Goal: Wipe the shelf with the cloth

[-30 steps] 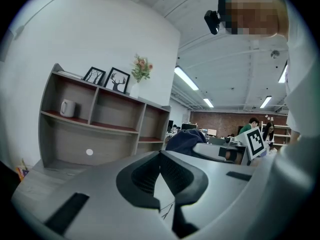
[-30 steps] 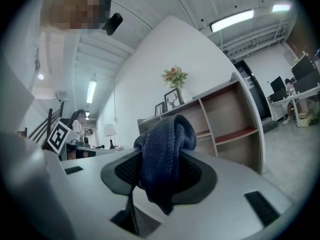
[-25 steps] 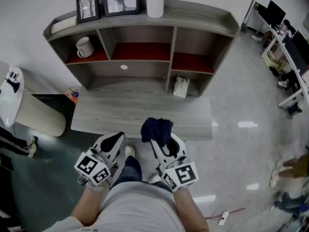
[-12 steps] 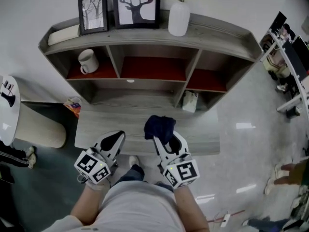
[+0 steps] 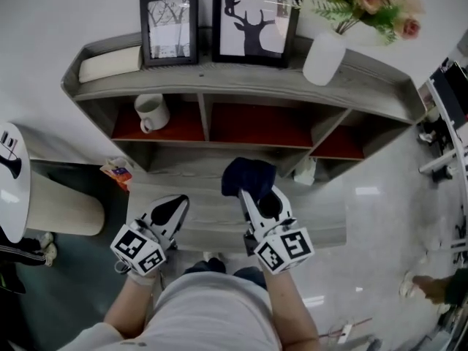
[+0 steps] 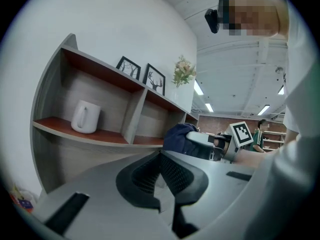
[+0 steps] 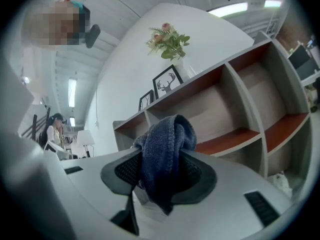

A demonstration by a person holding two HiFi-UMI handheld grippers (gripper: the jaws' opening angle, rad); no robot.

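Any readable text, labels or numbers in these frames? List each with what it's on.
No readable text anywhere.
Marker cubes: code squares only, no letters.
Floor packet: print too small to read.
Deer picture, tree picture: no words.

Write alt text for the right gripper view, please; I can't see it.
The right gripper is shut on a bunched dark blue cloth, seen close up. Beyond it stands a grey shelf unit with red boards, with two framed pictures and a vase of flowers on top.
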